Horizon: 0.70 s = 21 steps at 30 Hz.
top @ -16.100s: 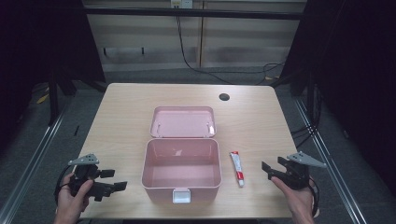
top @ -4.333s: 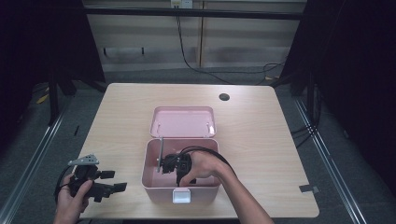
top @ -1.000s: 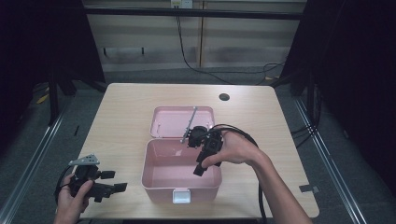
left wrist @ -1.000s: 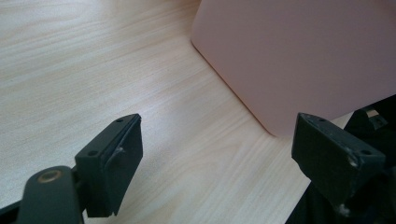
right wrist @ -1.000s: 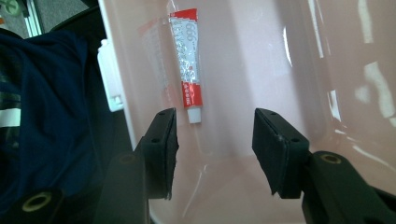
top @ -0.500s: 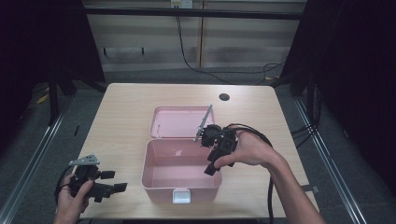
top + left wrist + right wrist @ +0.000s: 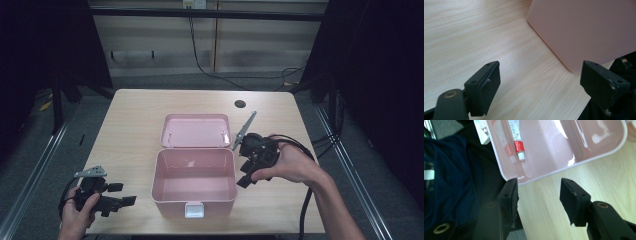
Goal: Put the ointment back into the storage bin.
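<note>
Right gripper view, tube (image 7: 516, 138) inside pink box (image 7: 599, 147), right gripper (image 7: 539, 195) released, empty, beside it.

Both grippers are matt black, each jaw ending in a flat rectangular pad with small screw holes. The left gripper (image 7: 117, 195) carries a grey three-cornered plate; the right gripper (image 7: 250, 167) has the same plate and a black cable. Brass-coloured pivot rivets sit at the jaw bases. Dark blue clothing.

Tube in the box, my jaws empty

Beyond my parted right gripper (image 7: 539, 200) jaws, the pink box (image 7: 564, 167) rests on the wooden table (image 7: 599, 180); a red-and-white tube (image 7: 516, 137) lies inside, above my left jaw.
</note>
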Each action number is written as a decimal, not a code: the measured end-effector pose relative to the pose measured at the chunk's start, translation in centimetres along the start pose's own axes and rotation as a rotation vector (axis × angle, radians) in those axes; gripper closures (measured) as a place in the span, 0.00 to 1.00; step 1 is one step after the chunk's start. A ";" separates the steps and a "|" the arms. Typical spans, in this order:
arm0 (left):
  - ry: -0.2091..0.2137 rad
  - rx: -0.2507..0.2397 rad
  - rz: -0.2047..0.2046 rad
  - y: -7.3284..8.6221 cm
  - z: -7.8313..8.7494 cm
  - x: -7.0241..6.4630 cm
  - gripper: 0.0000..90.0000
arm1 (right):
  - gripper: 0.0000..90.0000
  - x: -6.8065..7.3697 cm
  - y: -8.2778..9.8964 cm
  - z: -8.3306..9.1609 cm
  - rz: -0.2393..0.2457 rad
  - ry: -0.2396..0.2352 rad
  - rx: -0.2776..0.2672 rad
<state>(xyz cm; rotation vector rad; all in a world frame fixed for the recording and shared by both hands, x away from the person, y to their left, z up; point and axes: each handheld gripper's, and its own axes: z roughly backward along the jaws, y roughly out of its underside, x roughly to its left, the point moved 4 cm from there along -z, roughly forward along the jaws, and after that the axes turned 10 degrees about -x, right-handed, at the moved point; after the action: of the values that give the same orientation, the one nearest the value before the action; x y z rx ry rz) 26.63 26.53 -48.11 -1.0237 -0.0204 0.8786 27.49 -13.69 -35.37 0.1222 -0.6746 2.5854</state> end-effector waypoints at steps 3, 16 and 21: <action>-0.002 0.001 0.002 0.0 0.0 0.0 0.18 | 0.55 -0.1 1.2 -0.2 -0.013 0.007 -0.006; -0.001 0.000 0.001 0.0 0.1 0.1 0.18 | 0.55 -0.9 5.0 -1.9 -0.069 0.016 -0.010; -0.003 0.002 0.000 0.0 0.0 0.0 0.18 | 0.54 -1.6 7.1 -3.0 -0.095 0.032 -0.007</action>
<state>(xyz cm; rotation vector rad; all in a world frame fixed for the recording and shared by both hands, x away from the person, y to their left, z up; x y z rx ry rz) 26.62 26.53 -48.14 -1.0209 -0.0223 0.8795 25.73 -18.34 -41.44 0.1082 -0.6512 2.4886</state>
